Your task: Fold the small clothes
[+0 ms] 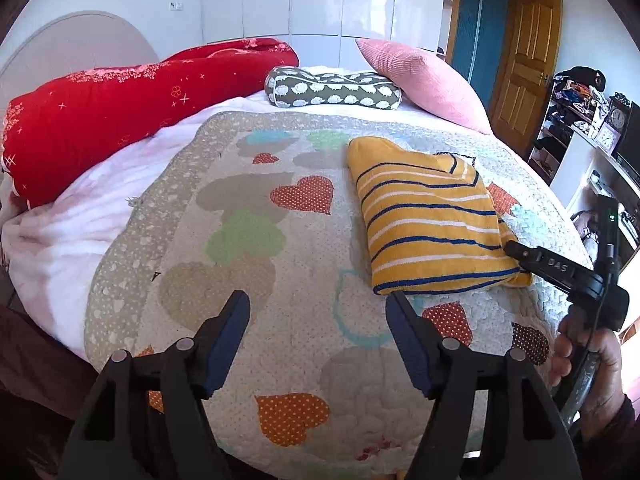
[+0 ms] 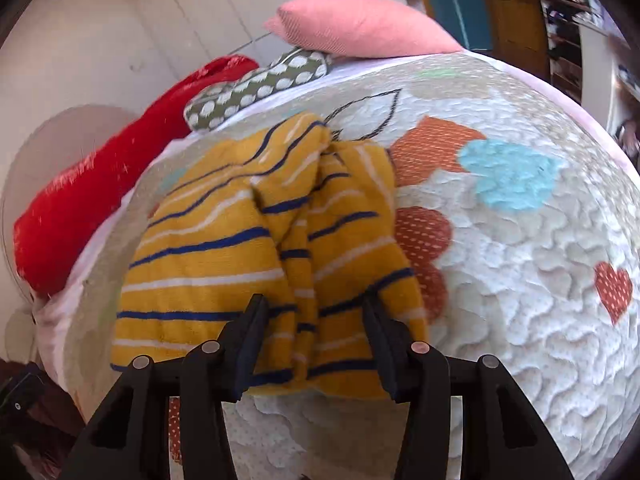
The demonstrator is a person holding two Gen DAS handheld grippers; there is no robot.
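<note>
Folded yellow striped garment (image 1: 432,220) lies on the bed quilt (image 1: 248,208) at 1 o'clock from the empty, wide left gripper (image 1: 318,336), long axis 11-to-5; right gripper (image 2: 314,340) nearer (half-open astride its near edge, not clamped).

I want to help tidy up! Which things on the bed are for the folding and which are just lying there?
For the folding: yellow striped knitted top, right tool.
Just lying there: red rolled blanket, pink square pillow, green spotted cushion, heart-patterned quilt.

Bedroom: bed (image 1: 132,216) under a heart-patterned quilt (image 1: 280,264), glossy white wardrobe (image 1: 304,0) behind, wooden door (image 1: 524,64) right, cluttered shelves (image 1: 568,112), bright daylight.
</note>
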